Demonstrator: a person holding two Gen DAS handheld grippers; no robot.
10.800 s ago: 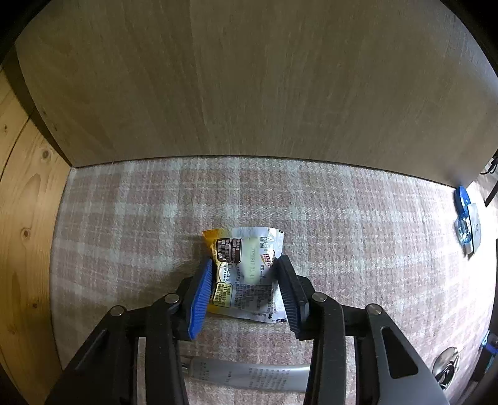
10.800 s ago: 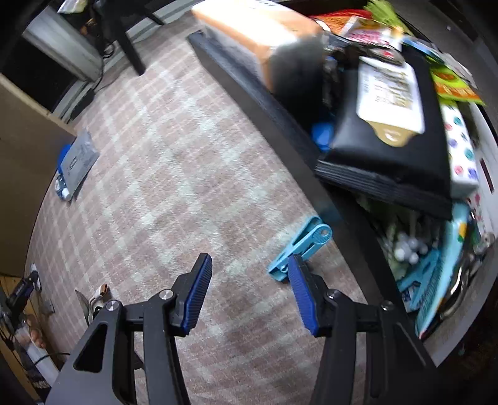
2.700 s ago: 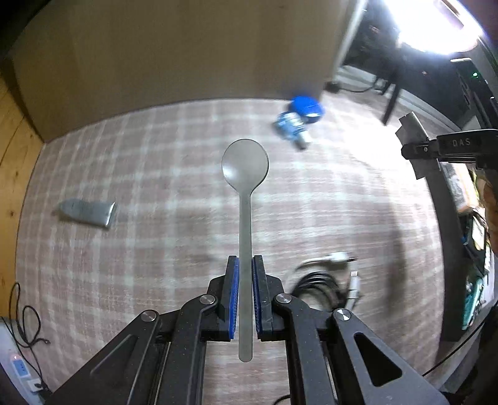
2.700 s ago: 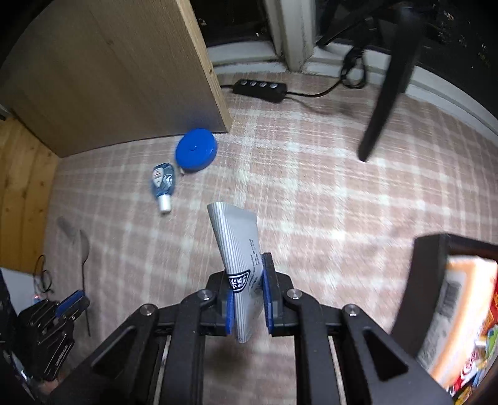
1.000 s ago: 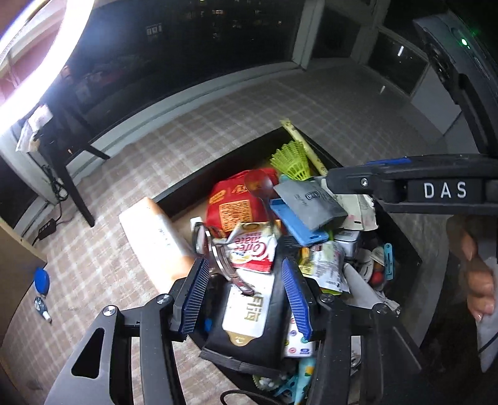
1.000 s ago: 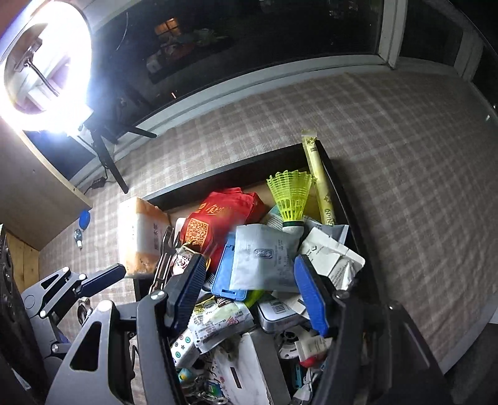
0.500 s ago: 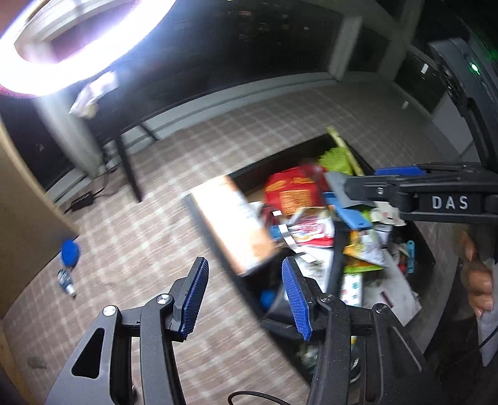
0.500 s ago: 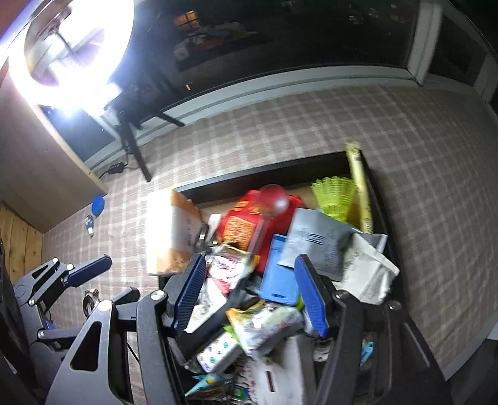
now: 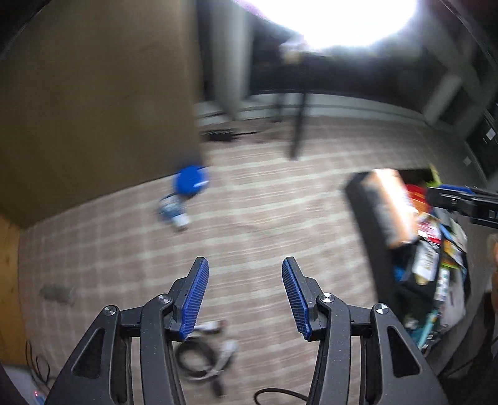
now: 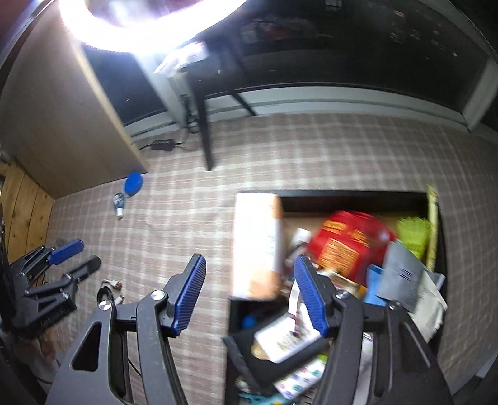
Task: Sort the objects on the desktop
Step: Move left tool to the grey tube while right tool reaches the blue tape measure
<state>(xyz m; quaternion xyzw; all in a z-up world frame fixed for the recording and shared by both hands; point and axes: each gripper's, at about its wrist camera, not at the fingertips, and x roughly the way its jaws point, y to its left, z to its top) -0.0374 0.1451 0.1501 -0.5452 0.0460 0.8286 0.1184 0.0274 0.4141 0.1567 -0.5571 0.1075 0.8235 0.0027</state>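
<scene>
My left gripper (image 9: 244, 296) is open and empty above the plaid cloth. Ahead of it lie a blue round disc (image 9: 190, 180) and a small blue-and-white bottle (image 9: 172, 210); a coiled cable (image 9: 199, 358) lies just under it. My right gripper (image 10: 249, 296) is open and empty at the left edge of the black box (image 10: 342, 194), which is full of packets, with a red packet (image 10: 345, 249) and an orange-and-white pack (image 10: 256, 243) on top. The box also shows in the left wrist view (image 9: 367, 224). The left gripper shows in the right wrist view (image 10: 67, 260).
A small grey packet (image 9: 57, 293) lies at the far left. A wooden panel (image 9: 93, 109) stands behind the disc. A dark stand leg (image 10: 205, 134) and a power strip (image 10: 162, 145) are at the back. A bright ring light (image 10: 149, 25) glares above.
My left gripper has swung left, away from the box and over the cloth toward the blue disc. My right gripper has shifted left to the box's left edge. Both stay open.
</scene>
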